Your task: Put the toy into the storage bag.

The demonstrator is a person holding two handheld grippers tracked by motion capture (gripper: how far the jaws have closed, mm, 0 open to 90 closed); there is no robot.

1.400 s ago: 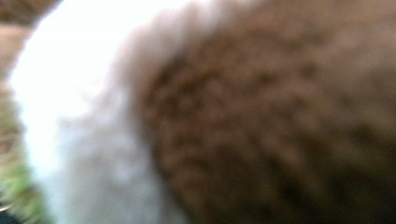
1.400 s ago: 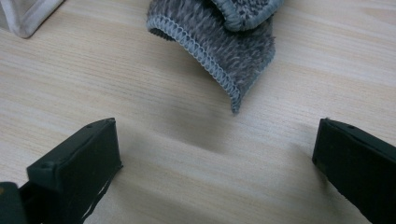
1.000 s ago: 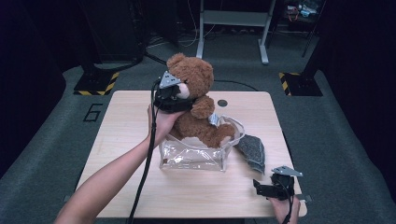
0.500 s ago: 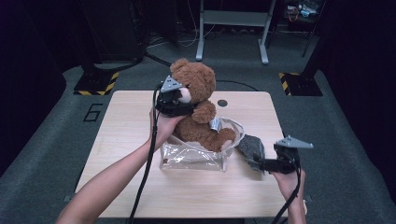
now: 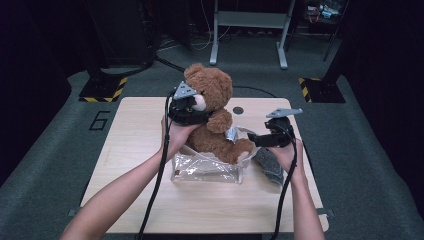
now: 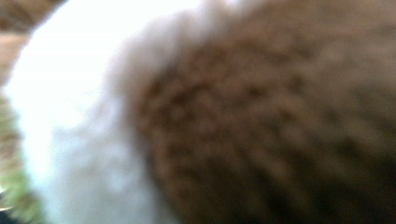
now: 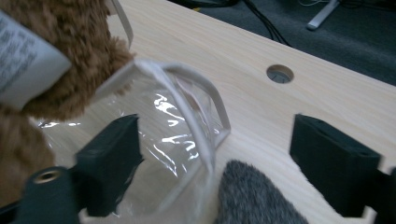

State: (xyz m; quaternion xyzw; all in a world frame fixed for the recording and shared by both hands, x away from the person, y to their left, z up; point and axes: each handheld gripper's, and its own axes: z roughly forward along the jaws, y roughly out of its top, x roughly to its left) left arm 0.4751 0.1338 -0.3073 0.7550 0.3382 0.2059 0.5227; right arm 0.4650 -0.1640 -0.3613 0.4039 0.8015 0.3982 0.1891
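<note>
The teddy bear (image 5: 212, 117) sits in the open top of a plastic bag (image 5: 207, 170) at the table's (image 5: 130, 145) middle. A furry pouch (image 5: 269, 165) lies just right of the bag, and a cable hole (image 5: 238, 110) lies behind the bear.

Black number "6" painted on the grey floor (image 5: 98, 120) left of the table, teddy bear's white tag (image 7: 25, 58) print unreadable

My camera sits pressed up against the teddy bear (image 6: 261, 121): blurred brown fur covers the right and middle, its pale white fur (image 6: 79, 107) runs down the left. A sliver of wooden table (image 6: 14, 42) shows at the upper left edge.
</note>
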